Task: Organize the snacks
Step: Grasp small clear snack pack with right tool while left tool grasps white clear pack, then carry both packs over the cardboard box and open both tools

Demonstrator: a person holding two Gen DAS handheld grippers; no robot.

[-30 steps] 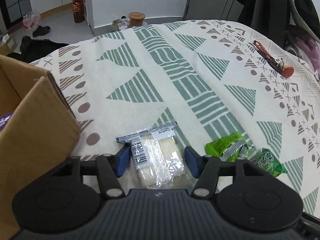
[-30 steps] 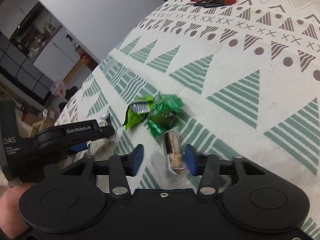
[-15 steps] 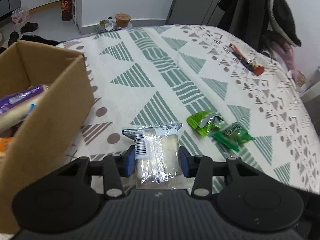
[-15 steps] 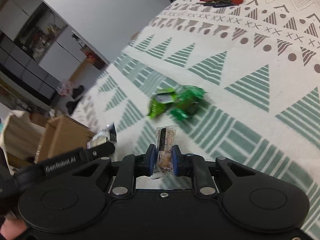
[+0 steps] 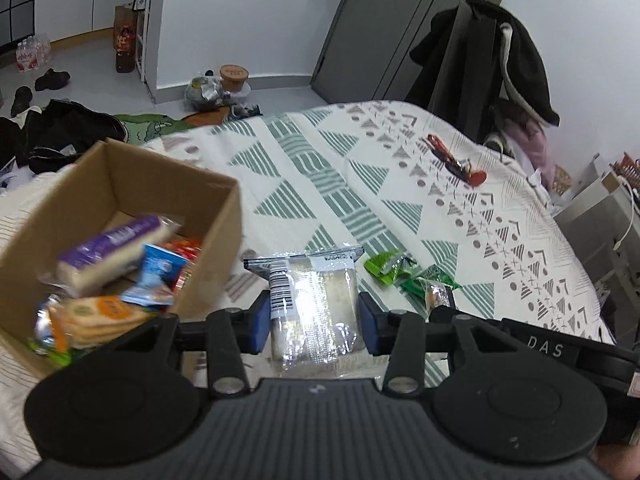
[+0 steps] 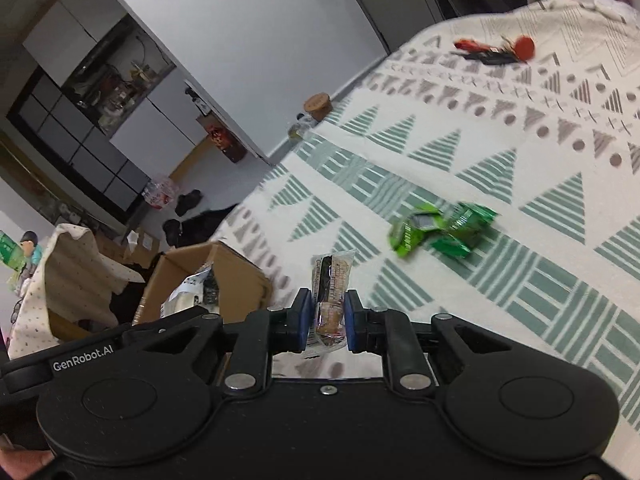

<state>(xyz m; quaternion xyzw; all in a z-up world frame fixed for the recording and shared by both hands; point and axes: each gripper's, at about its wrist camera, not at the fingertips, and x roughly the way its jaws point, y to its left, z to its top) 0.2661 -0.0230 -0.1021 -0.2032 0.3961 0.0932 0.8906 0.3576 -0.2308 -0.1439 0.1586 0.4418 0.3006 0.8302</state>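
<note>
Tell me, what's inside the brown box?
The cardboard box holds a heap of snacks: a purple-wrapped pack on top, a small blue packet, something orange-red, and an orange-labelled pack. Whatever lies under the heap is covered.

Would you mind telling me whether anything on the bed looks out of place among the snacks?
Yes: a red-and-black bunch of keys lies far across the patterned bedspread, apart from the green packets, and is no snack.
</note>
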